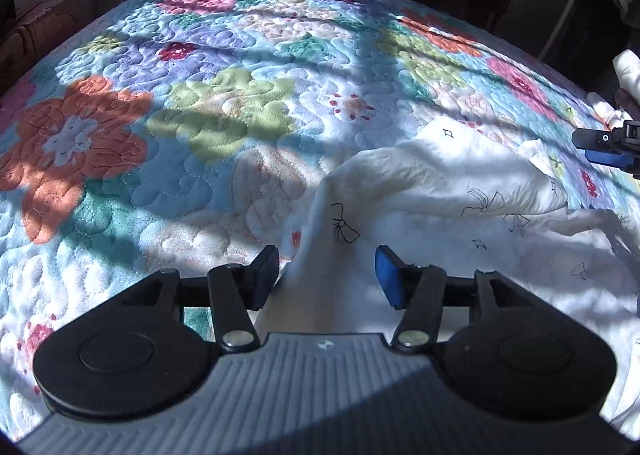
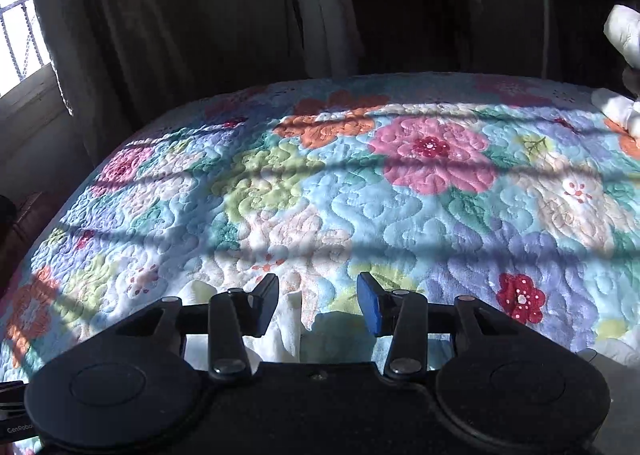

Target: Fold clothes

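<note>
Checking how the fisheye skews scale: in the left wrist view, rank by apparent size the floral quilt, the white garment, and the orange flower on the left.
1. floral quilt, fills most of the view
2. white garment; nearness to the camera inflates it
3. orange flower

Bed: floral quilt (image 2: pixel 400 191), sun-striped, ahead of claw. Dark curtains (image 2: pixel 132 23) beyond; window (image 2: pixel 20 15) far left.

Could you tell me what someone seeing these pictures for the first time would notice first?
The bright floral quilt fills both views, crossed by sunlight and shadow bars. A crumpled white garment with small bow prints lies on it at the lower right of the left wrist view, a ridge of it rising between the open left gripper fingers. The right gripper is open too.
</note>
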Tool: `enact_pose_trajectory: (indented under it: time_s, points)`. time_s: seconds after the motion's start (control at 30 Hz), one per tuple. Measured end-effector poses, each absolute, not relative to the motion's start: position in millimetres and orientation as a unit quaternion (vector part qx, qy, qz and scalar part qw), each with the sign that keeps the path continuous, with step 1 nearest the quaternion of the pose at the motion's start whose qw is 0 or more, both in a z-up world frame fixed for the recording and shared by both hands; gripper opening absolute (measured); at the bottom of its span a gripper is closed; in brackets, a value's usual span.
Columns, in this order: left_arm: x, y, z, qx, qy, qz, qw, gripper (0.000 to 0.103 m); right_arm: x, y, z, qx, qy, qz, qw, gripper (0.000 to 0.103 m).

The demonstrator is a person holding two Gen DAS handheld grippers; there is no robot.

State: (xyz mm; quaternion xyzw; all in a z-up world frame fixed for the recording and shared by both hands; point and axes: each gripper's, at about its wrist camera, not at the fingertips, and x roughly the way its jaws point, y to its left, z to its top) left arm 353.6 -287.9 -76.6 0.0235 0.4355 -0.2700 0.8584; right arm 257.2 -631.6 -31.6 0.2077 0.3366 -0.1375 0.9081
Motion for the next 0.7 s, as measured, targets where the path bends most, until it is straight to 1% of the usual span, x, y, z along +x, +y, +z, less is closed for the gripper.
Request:
enact_pose_trajectory:
  time_s: [0.07, 0.13, 0.17, 0.23, 0.4, 0.43, 0.5, 0.63, 0.7]
  points:
    - [327.9, -275.5, -67.0, 0.034, 0.425, -0.28, 0.86, 0.064, 220.8, -623.0, -21.9, 0.233, 0.334, -0.11, 0.907, 0.049]
    - [302.7, -262.4, -60.5, 0.043, 0.421, -0.284, 0.86, 0.069, 177.5, -609.0, -10.3, 0.247, 0.327, -0.094, 0.907, 0.056]
    - [288.3, -254.6, -57.9, 0.047, 0.42, -0.286, 0.86, 0.071, 155.2, -601.3, -5.4, 0.255, 0.323, -0.093, 0.907, 0.057]
    - [257.5, -235.7, -54.0, 0.052, 0.421, -0.287, 0.859, 0.072, 105.4, -583.8, 4.8, 0.266, 0.318, -0.099, 0.905, 0.058]
    - [199.5, -199.6, -47.9, 0.056, 0.426, -0.286, 0.857, 0.072, 6.3, -539.2, 23.3, 0.234, 0.308, -0.12, 0.914, 0.059]
    - [189.2, -193.5, -45.3, 0.058, 0.423, -0.283, 0.859, 0.072, -15.2, -529.7, 26.7, 0.234, 0.293, -0.116, 0.92, 0.061]
    - [168.6, -181.4, -40.1, 0.063, 0.417, -0.278, 0.863, 0.068, -43.5, -514.6, 31.8, 0.222, 0.275, -0.097, 0.93, 0.063]
    - [127.7, -156.9, -27.8, 0.068, 0.408, -0.272, 0.869, 0.068, -75.0, -471.6, 39.4, 0.123, 0.296, -0.121, 0.939, 0.064]
    - [113.2, -146.6, -16.2, 0.061, 0.413, -0.274, 0.867, 0.068, -85.1, -457.8, 43.5, 0.103, 0.304, -0.108, 0.941, 0.064]
